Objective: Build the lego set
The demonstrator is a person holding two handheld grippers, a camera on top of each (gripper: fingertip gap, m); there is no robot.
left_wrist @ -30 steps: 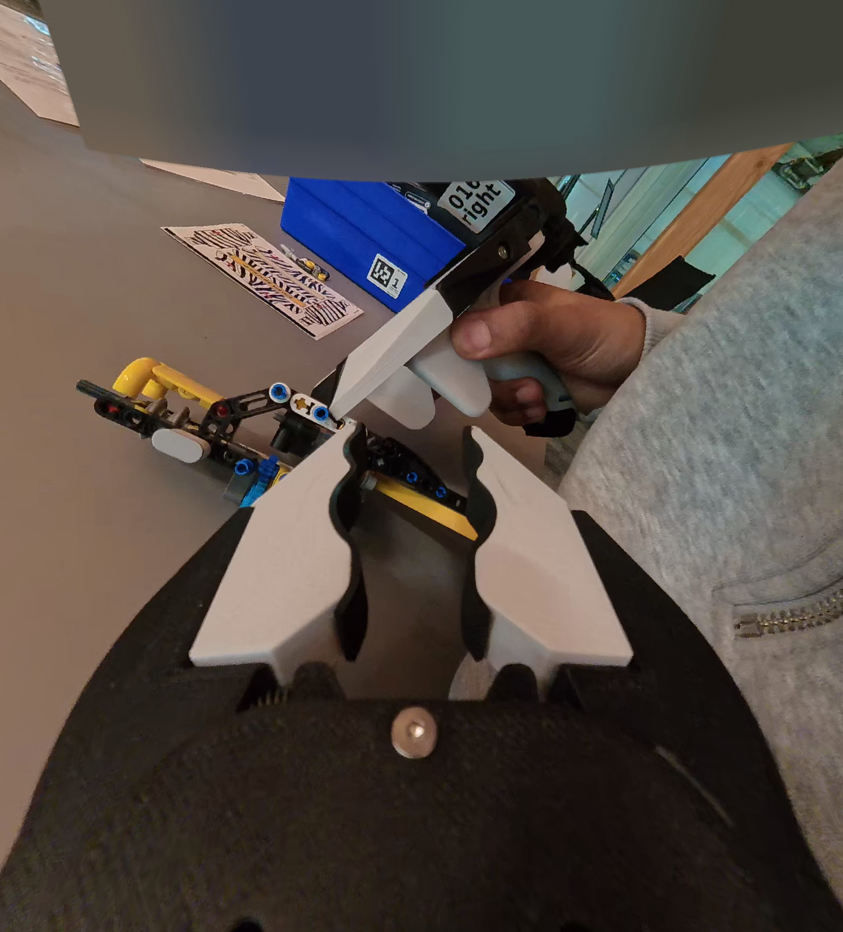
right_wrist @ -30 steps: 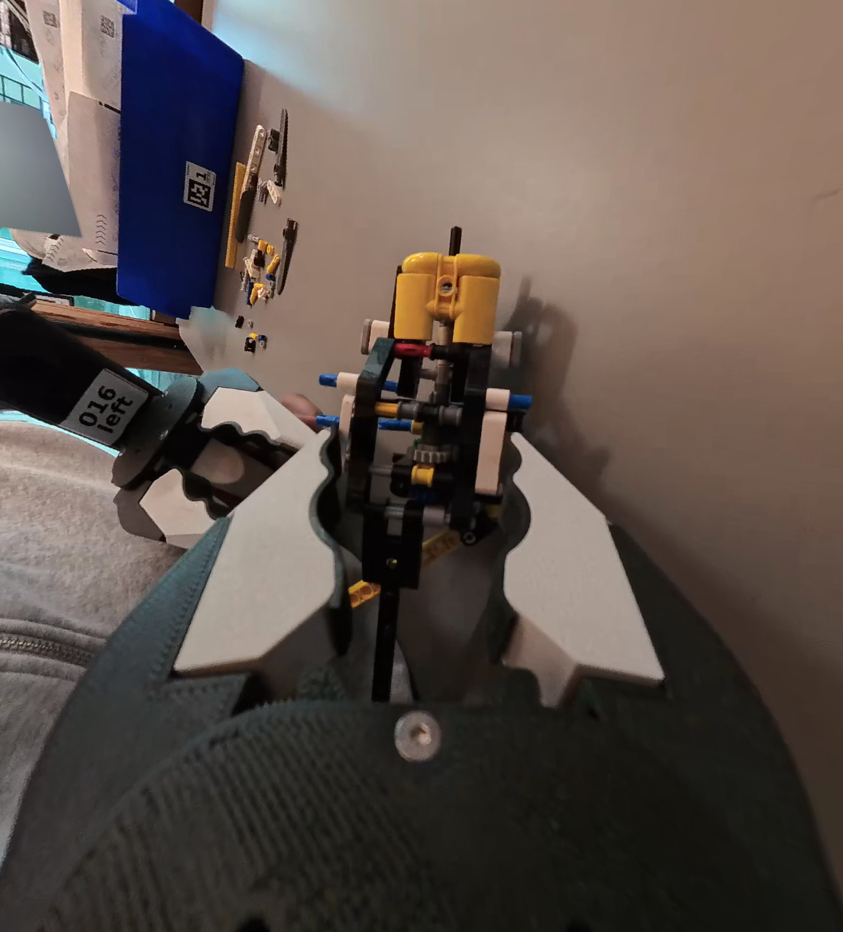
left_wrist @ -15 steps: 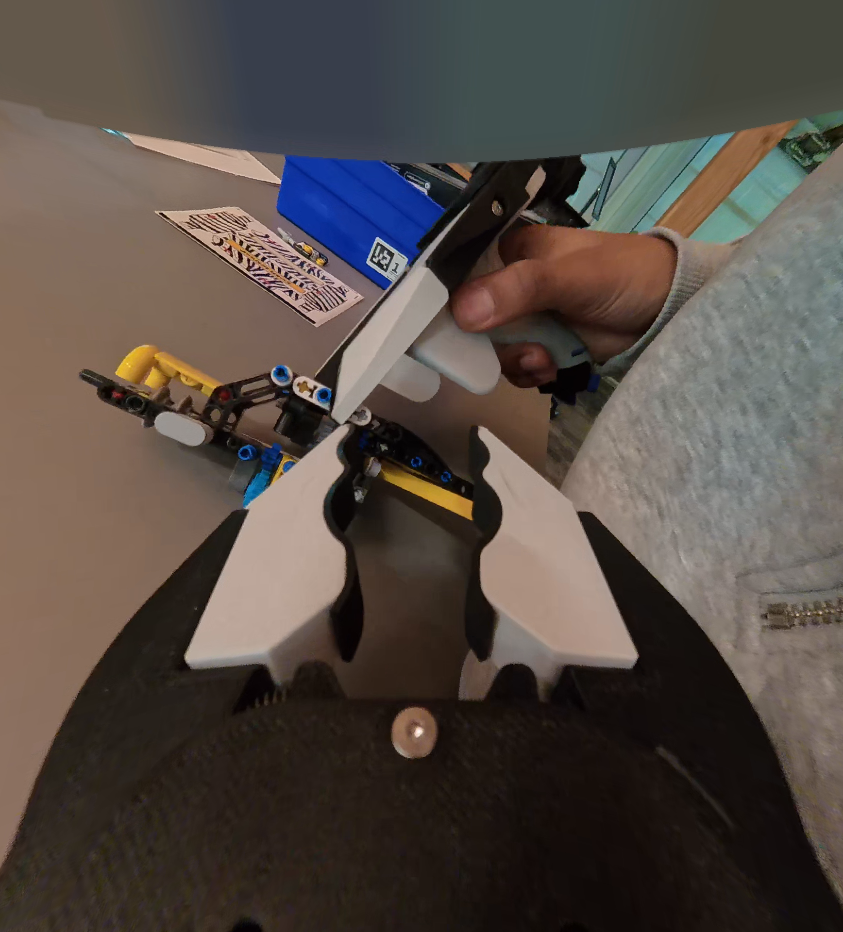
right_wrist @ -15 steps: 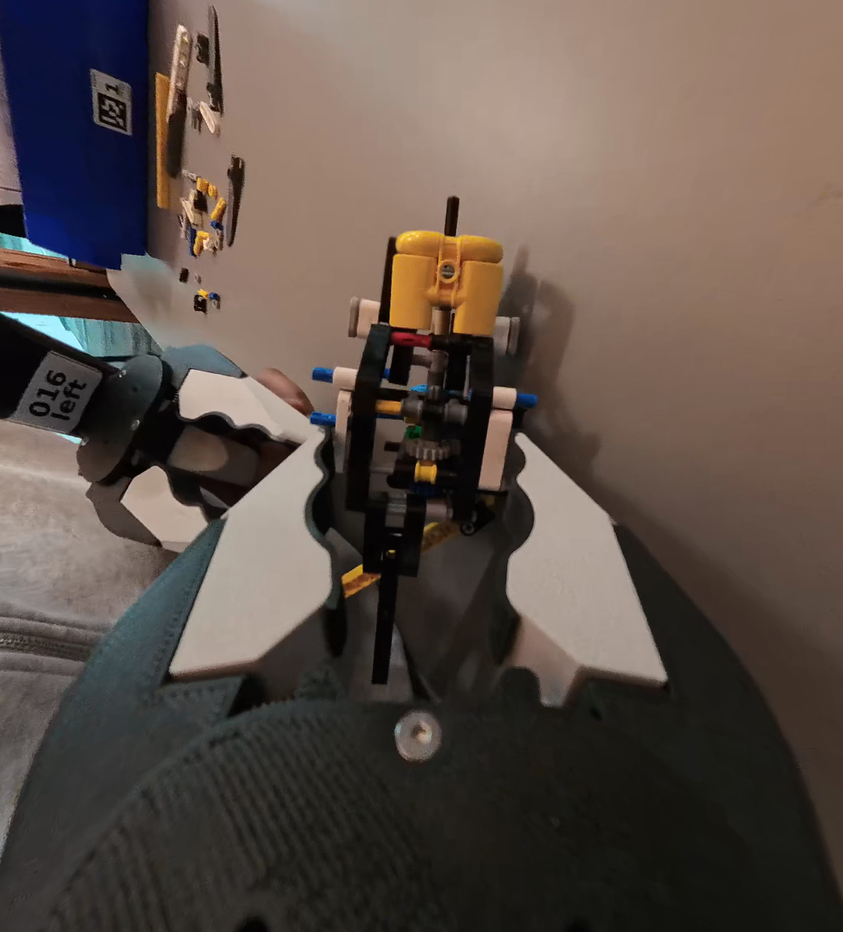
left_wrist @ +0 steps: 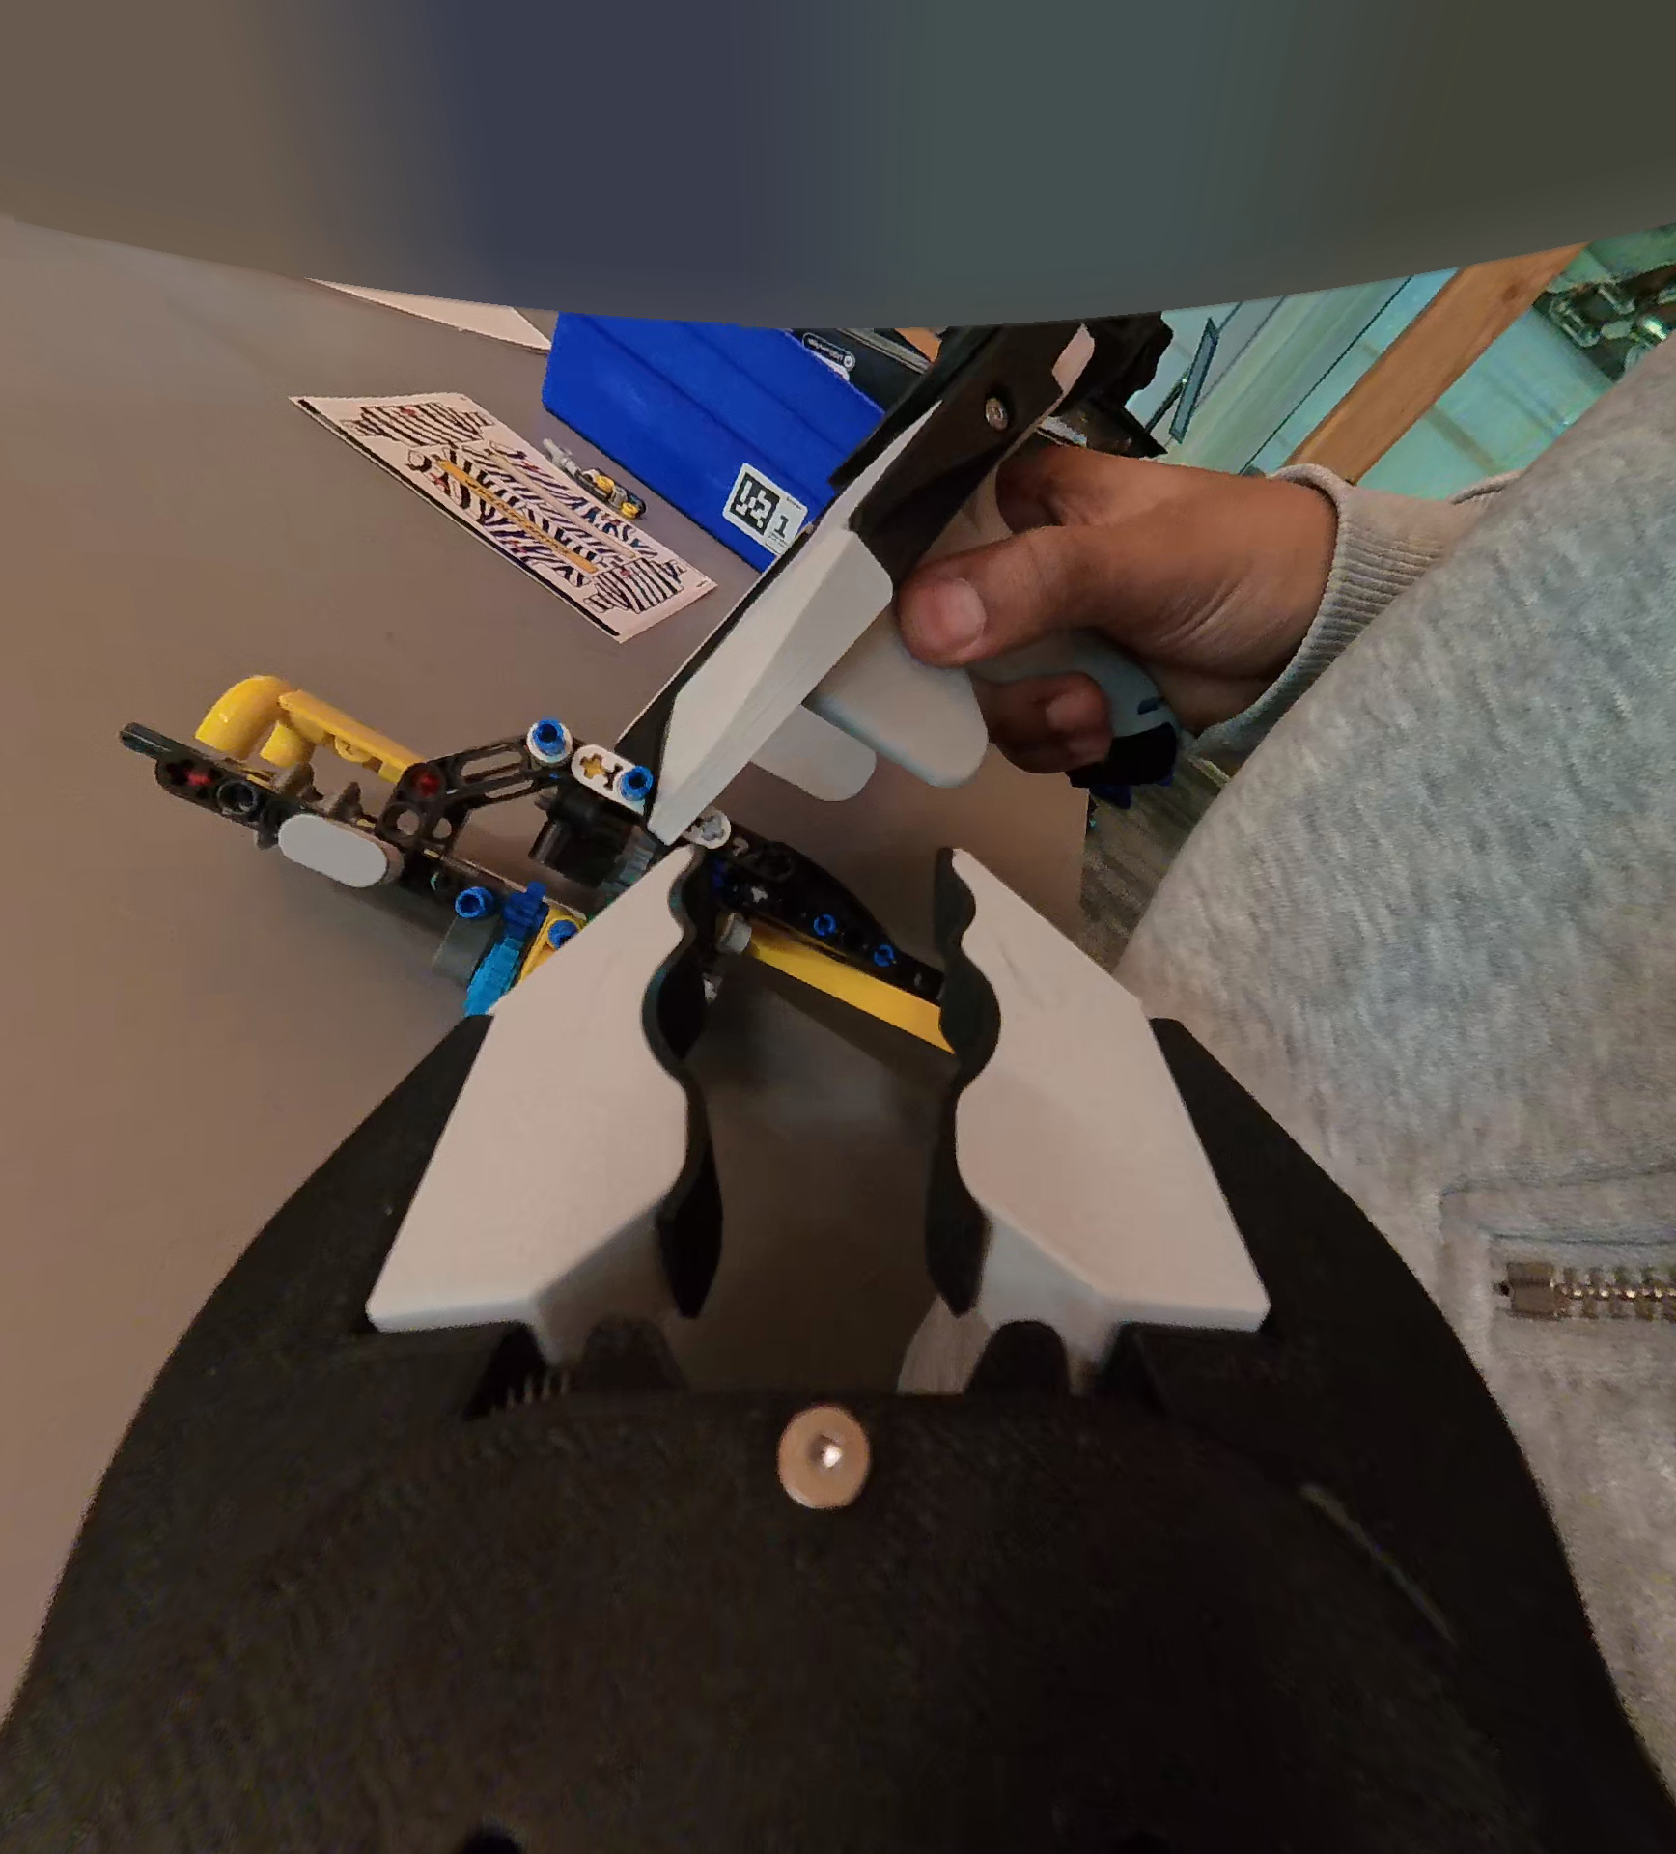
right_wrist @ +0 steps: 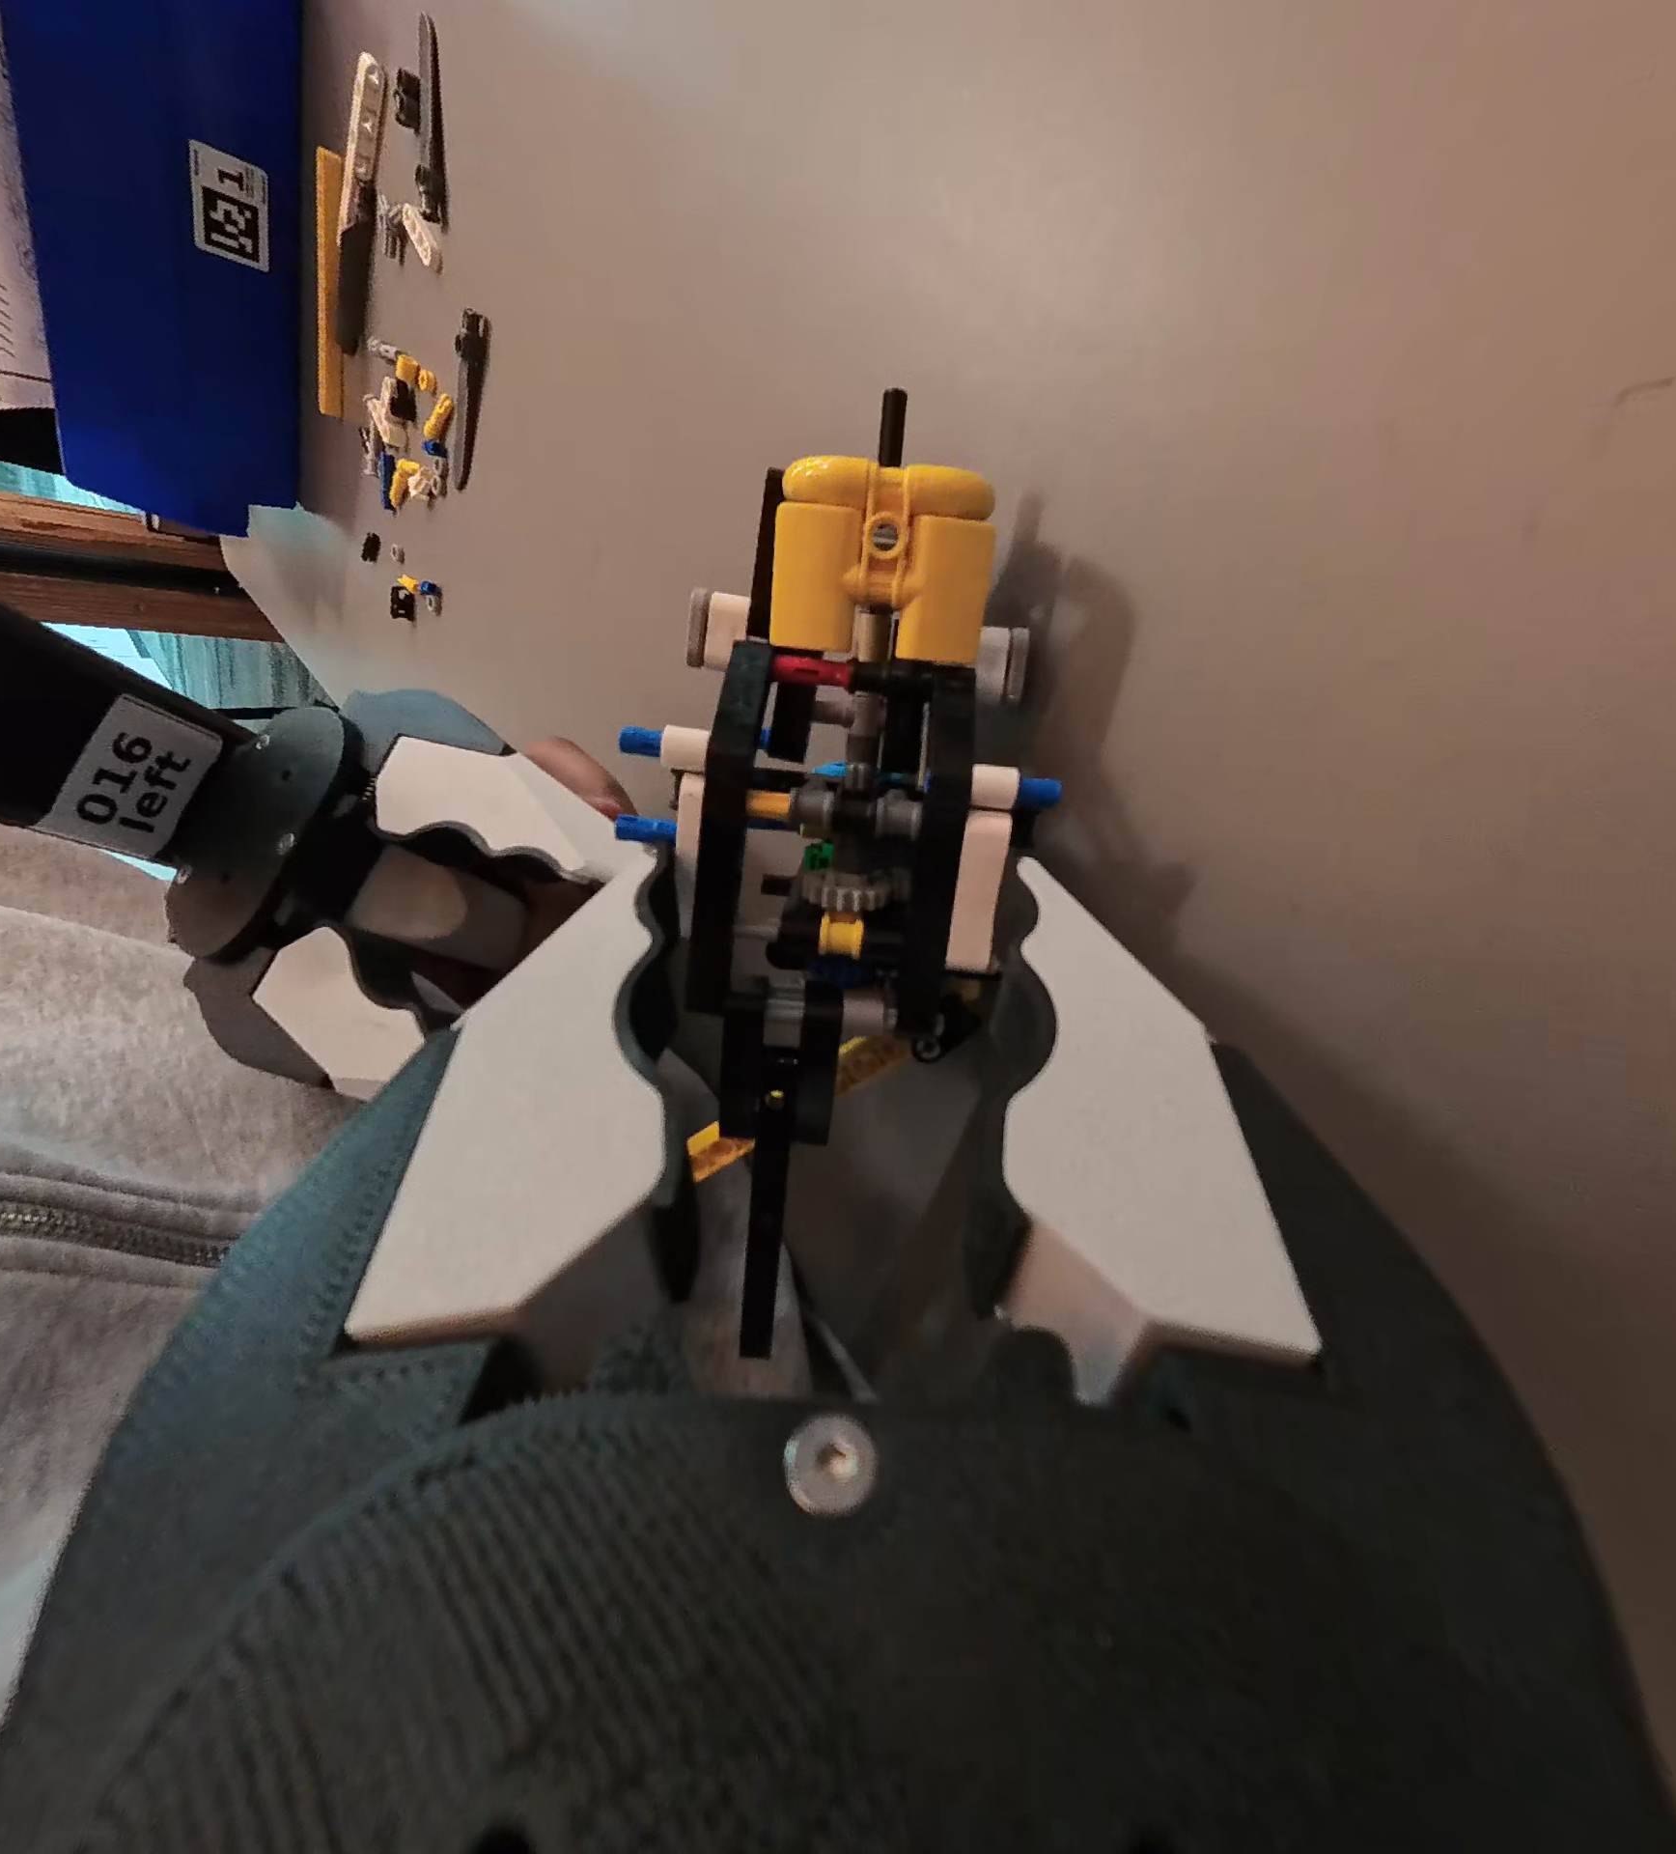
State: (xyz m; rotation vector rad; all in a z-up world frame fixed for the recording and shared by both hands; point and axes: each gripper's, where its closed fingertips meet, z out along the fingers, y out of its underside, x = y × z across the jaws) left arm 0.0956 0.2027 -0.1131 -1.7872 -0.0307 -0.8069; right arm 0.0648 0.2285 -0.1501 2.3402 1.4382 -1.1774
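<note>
A partly built lego model (right_wrist: pixel 854 803), with black beams, a yellow front, white panels and blue pins, lies on the grey table (right_wrist: pixel 1315 502). My right gripper (right_wrist: pixel 839 868) is closed on its sides, both fingers against the white panels. In the left wrist view the model (left_wrist: pixel 433 803) lies ahead, and the right gripper's white finger (left_wrist: pixel 764 682) meets it from above. My left gripper (left_wrist: pixel 814 873) is open. The model's black and yellow rear beam (left_wrist: pixel 844 963) shows between its tips, untouched. The left gripper (right_wrist: pixel 523 893) also shows left of the model in the right wrist view.
A blue box (left_wrist: pixel 704 421) with a square marker tag stands behind, also seen in the right wrist view (right_wrist: pixel 162 301). A striped sticker sheet (left_wrist: pixel 513 512) lies beside it. Several loose lego pieces (right_wrist: pixel 403 401) lie near the box. A person's grey zipped sweater (left_wrist: pixel 1516 903) is at the right.
The right gripper's handle has tilted up more steeply over the model. The model has stayed between the right fingers. The left gripper has stayed open and shifted slightly.
</note>
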